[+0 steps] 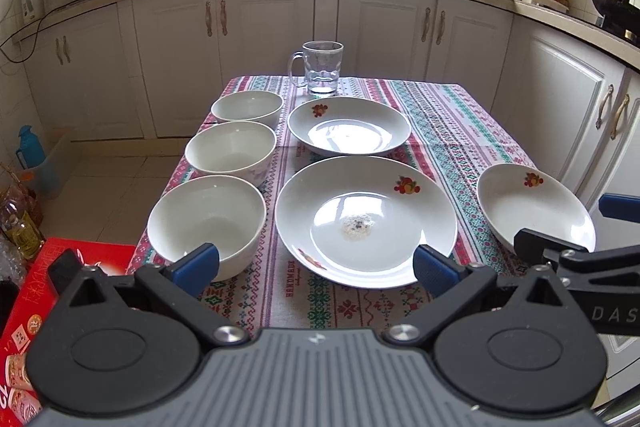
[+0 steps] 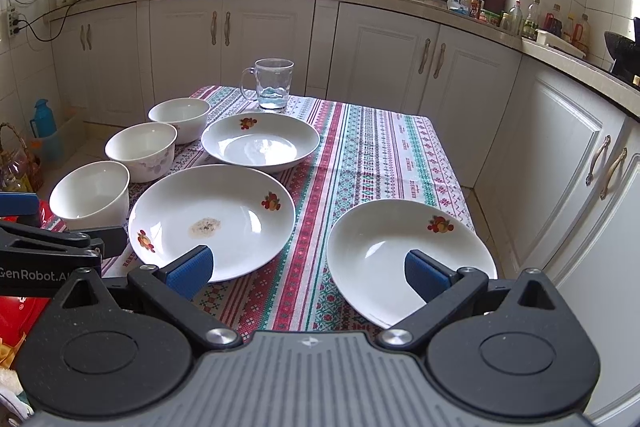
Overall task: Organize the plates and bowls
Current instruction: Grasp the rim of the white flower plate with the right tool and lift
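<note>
Item: right-hand plate, white w/ fruit decal, at near-right corner of table, rim overhanging the tablecloth edge (appears slightly tilted; fisheye makes this hard to confirm).
Relation: plate lies directly ahead of right gripper, its right finger over the plate's near rim. Right gripper nearer than left gripper by far.
Claws: both spread wide, nothing pinched.
Other stock:
- near plate, centre, w/ food speck; straight ahead of left gripper
- far plate behind it
- 3 white bowls in a column along left edge: near bowl, mid bowl, far bowl
- glass mug at far end
Surface: patterned cloth, flat.
Room: kitchen, white cabinets & counter behind.
Judgement: stacking not begun; right plate likely first pick.
</note>
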Demonstrator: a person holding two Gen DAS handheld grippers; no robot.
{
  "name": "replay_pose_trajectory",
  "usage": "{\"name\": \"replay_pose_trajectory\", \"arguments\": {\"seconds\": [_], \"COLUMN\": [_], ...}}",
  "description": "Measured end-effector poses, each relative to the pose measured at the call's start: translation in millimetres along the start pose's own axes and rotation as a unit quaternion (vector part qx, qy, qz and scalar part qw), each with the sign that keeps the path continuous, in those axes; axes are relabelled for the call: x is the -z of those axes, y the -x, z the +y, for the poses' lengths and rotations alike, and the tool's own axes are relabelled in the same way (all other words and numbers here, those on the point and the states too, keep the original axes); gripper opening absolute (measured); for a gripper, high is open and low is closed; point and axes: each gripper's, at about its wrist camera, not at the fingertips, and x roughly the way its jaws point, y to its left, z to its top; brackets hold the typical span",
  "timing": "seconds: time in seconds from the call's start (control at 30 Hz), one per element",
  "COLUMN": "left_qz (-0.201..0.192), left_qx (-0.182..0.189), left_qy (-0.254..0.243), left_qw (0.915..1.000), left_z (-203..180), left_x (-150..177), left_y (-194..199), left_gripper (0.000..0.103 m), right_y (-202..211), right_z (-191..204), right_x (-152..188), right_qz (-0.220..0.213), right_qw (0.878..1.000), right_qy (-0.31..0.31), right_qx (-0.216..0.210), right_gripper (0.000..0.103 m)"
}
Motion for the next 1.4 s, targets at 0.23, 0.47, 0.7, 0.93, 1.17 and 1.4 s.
{"name": "replay_pose_trajectory", "arguments": {"seconds": [0.23,0.47,0.7,0.93,1.17,1.4], "left_qz": [-0.003,-0.008,-0.023,-0.008,0.033,0.057], "left_qx": [0.019,0.050,0.074,0.103,0.129,0.160], "left_qy": [-0.040,-0.053,-0.082,-0.093,-0.118,-0.159], "left_qw": [0.9990,0.9973,0.9936,0.9903,0.9840,0.9727], "left_z": [-10.2,-20.0,-33.9,-46.6,-66.4,-97.9], "left_x": [-13.8,-27.3,-41.0,-54.1,-65.9,-71.8], "left_y": [-6.2,-18.3,-36.0,-66.4,-95.7,-115.4], "left_gripper": [0.102,0.102,0.102,0.102,0.102,0.102], "right_y": [2.7,6.7,-2.2,-30.3,-59.7,-84.1], "right_z": [-6.5,-27.2,-67.0,-110.5,-124.2,-133.7], "right_x": [-2.2,-3.9,9.6,42.7,69.9,77.2], "right_qz": [-0.018,-0.044,-0.039,0.024,0.063,0.083], "right_qw": [1.000,0.999,0.999,1.000,0.997,0.994], "right_qy": [0.003,0.004,0.011,-0.016,-0.038,-0.038], "right_qx": [-0.007,-0.021,-0.003,0.003,-0.032,-0.059], "right_gripper": [0.103,0.103,0.103,0.103,0.103,0.103]}}
